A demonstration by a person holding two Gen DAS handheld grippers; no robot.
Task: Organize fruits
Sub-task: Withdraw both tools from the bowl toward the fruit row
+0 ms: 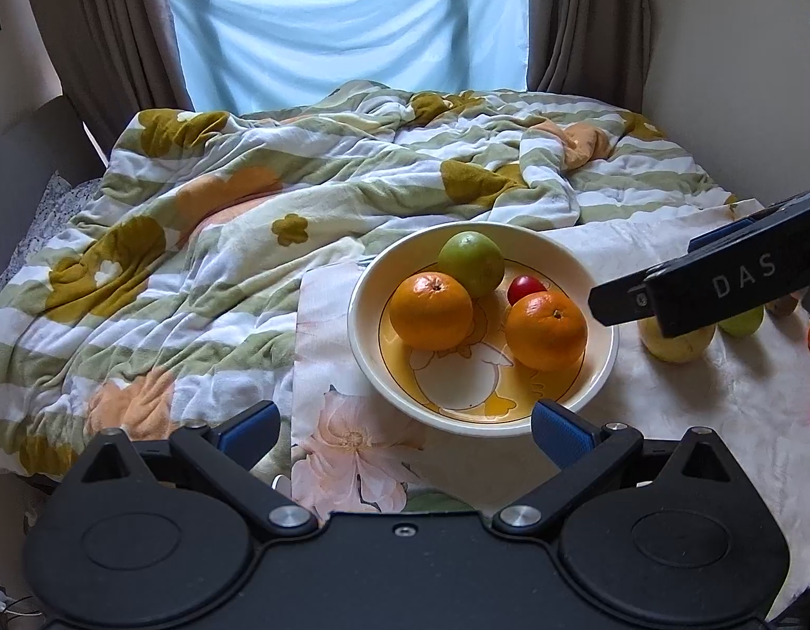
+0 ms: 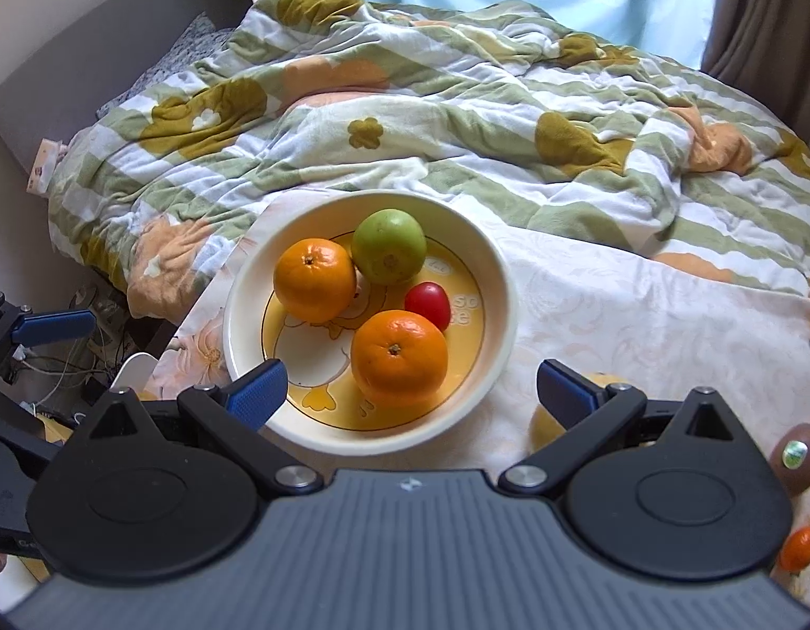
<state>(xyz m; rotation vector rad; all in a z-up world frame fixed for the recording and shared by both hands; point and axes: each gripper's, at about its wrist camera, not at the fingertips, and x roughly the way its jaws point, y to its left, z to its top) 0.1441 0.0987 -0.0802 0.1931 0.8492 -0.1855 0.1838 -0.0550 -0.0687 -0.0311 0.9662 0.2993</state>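
We are holding our left gripper (image 1: 402,428) wide open, with nothing in it. The bowl (image 2: 502,273) is sitting on the cloth (image 2: 641,315) with two oranges (image 2: 314,279), a green fruit (image 2: 389,245) and a small red one (image 2: 428,304) inside. Our right gripper (image 2: 411,387) is spreading wide, holding nothing.

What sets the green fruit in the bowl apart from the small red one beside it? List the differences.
Colour: the green fruit is pale green, the red fruit glossy deep red.
Size: the green fruit is clearly larger; the red fruit is the smallest piece in the bowl.
Place: the green fruit sits at the far side of the bowl, the red fruit nearer the middle, next to the near orange.
Shared: both lie loose in the bowl, untouched by either gripper.
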